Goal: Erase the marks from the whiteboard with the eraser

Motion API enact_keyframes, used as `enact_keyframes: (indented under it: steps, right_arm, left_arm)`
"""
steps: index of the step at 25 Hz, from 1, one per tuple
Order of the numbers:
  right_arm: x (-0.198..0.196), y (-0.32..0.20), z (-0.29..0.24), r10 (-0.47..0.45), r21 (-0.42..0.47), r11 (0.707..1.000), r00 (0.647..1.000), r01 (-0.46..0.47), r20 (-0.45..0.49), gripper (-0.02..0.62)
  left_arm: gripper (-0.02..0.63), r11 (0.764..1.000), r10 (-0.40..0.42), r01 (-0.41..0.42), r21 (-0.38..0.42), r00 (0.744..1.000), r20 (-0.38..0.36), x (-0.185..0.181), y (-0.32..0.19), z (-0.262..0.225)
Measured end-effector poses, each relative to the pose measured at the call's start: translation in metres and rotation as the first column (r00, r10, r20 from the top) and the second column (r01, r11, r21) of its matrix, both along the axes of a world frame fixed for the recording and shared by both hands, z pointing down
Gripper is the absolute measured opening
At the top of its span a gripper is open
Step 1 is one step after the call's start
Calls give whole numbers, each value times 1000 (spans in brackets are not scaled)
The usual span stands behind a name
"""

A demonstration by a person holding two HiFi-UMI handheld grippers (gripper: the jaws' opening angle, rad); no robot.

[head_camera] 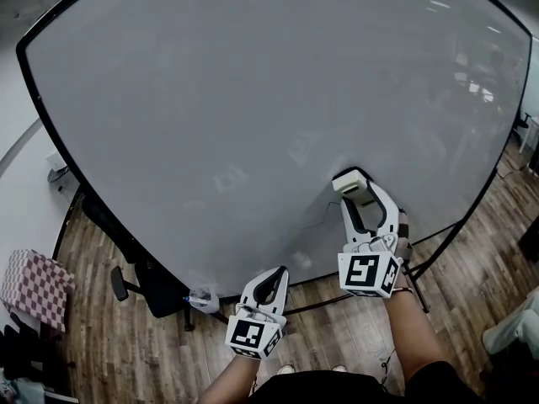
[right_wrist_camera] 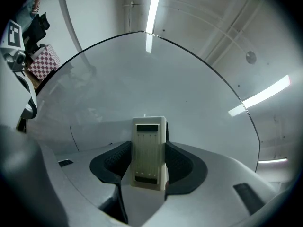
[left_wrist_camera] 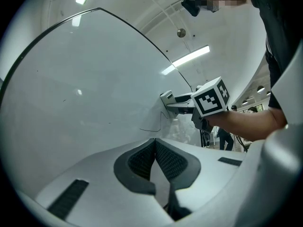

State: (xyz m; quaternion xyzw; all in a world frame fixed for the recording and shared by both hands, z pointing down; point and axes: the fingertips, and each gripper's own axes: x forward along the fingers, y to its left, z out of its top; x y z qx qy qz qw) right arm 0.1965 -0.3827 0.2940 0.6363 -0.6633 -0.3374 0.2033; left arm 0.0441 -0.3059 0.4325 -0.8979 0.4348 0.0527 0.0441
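Note:
A large whiteboard (head_camera: 253, 99) fills the head view. My right gripper (head_camera: 355, 194) is shut on a cream eraser (head_camera: 351, 181), whose far end is pressed to the board's lower right. The right gripper view shows the eraser (right_wrist_camera: 149, 152) upright between the dark pads. A thin dark pen mark (left_wrist_camera: 152, 127) runs on the board just left of the eraser (left_wrist_camera: 166, 97) in the left gripper view, and a faint stroke (head_camera: 318, 222) shows in the head view. My left gripper (head_camera: 271, 286) hangs lower, near the board's bottom edge, shut with nothing in it.
The board stands on a black frame over a wood floor (head_camera: 109, 343). A black office chair (head_camera: 143, 280) sits under its lower left, with a checkered stool (head_camera: 34, 286) further left. A stand leg (head_camera: 417, 280) runs past my right forearm.

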Motion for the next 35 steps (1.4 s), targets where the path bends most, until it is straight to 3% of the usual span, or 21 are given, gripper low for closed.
enact_keyframes:
  steps: [15,35]
  right_arm:
    - [-49,4,37,-73,-51,996,995,76,62,242]
    - [-119,11,106,-197,-178,965,980,195,7,244]
  left_arm:
    - [18,999,-30,30,-35,1000,-2,-25,1,12]
    - [18,994,-93,92,-53,996,-12,-57,4,15]
